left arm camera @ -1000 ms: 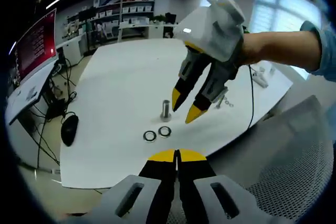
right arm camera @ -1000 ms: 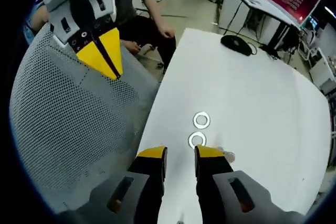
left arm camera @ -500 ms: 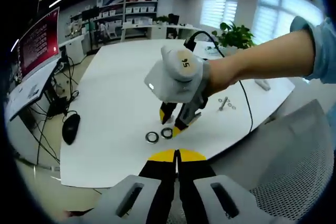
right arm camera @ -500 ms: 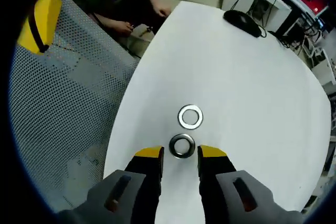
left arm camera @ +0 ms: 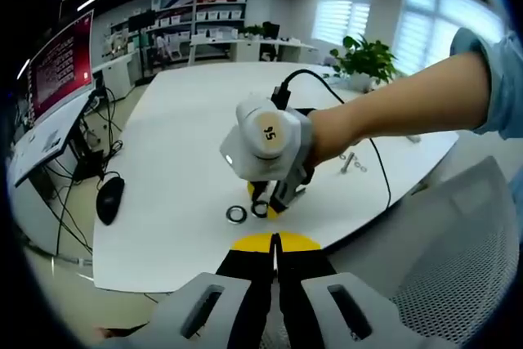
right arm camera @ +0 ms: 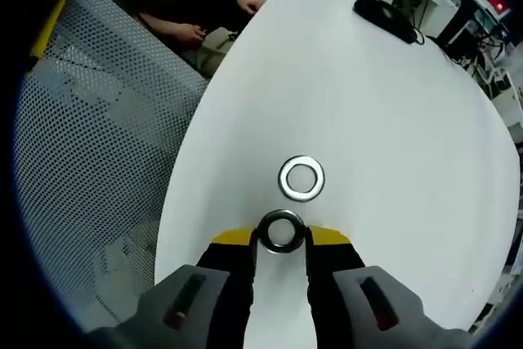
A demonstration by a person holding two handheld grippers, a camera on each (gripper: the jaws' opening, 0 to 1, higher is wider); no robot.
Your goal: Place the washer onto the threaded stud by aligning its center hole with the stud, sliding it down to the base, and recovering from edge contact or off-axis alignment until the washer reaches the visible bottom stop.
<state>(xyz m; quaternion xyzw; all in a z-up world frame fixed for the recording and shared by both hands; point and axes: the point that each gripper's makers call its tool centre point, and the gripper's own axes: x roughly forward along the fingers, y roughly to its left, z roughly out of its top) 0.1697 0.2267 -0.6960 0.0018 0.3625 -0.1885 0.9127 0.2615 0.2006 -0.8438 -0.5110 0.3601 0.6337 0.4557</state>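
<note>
White office table [right arm camera: 392, 120]; right gripper [right arm camera: 280, 239] has descended, its narrowed fingers now bracketing the near washer [right arm camera: 281, 230], second washer [right arm camera: 301, 178] just beyond; pickup imminent; left gripper [left arm camera: 274, 243] pressed closed.

two washers lie flat on the worktop [right arm camera: 392, 104] close to its near edge, just apart from each other. in the right gripper view the near washer [right arm camera: 282, 231] sits between the jaws of the right gripper [right arm camera: 280, 239], and the far washer [right arm camera: 301, 178] lies just beyond it. a mesh chair back [right arm camera: 98, 145] stands off the worktop's edge to the left there, and a mouse [right arm camera: 384, 11] lies at the far end. in the left gripper view the right gripper [left arm camera: 270, 202] stands over the washers, the left gripper [left arm camera: 275, 243] hangs off the worktop's near edge, and small hardware [left arm camera: 351, 163] lies to the right behind.
</note>
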